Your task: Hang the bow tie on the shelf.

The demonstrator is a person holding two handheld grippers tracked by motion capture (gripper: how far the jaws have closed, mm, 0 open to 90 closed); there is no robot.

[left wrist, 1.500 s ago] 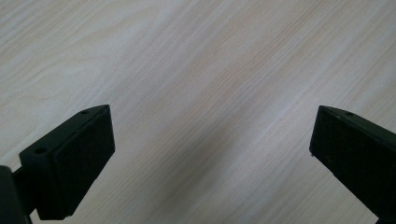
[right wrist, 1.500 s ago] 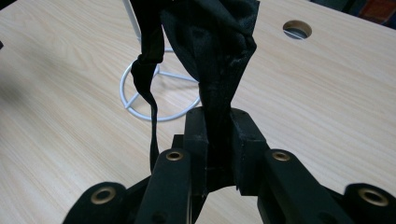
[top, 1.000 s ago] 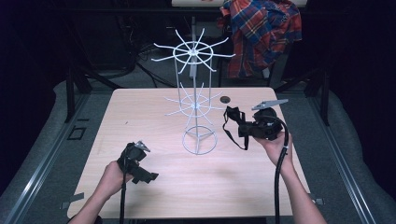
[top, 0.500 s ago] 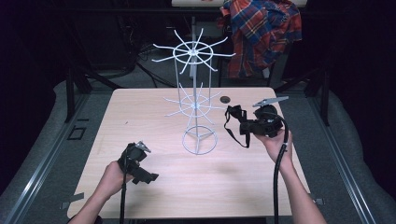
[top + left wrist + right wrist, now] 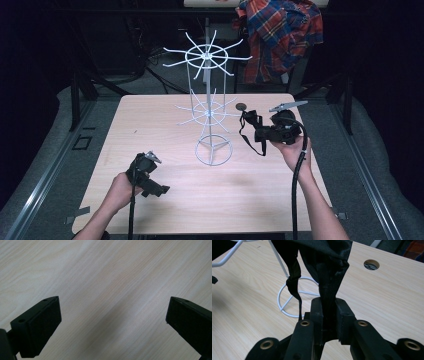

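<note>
A white wire rack [image 5: 207, 100] with two tiers of radiating arms stands mid-table on a ring base [image 5: 284, 305]. Just right of it, my right gripper [image 5: 259, 133] is shut on a black fabric piece with a strap [image 5: 248, 129], held above the table. In the right gripper view the jaws [image 5: 329, 315] pinch a fold of that black fabric [image 5: 324, 260], and a strap loop hangs to its left. My left gripper [image 5: 153, 184] rests near the front left of the table. Its jaws [image 5: 113, 302] stand wide open over bare wood.
The light wooden table [image 5: 160, 130] has a round cable hole [image 5: 241, 106] behind the right gripper, also seen as a hole [image 5: 371, 264] in the right gripper view. A plaid shirt [image 5: 285, 35] hangs beyond the far edge. Dark floor and metal rails surround the table.
The right gripper with the black fabric has shifted only slightly near the rack. The left gripper has stayed where it was.
</note>
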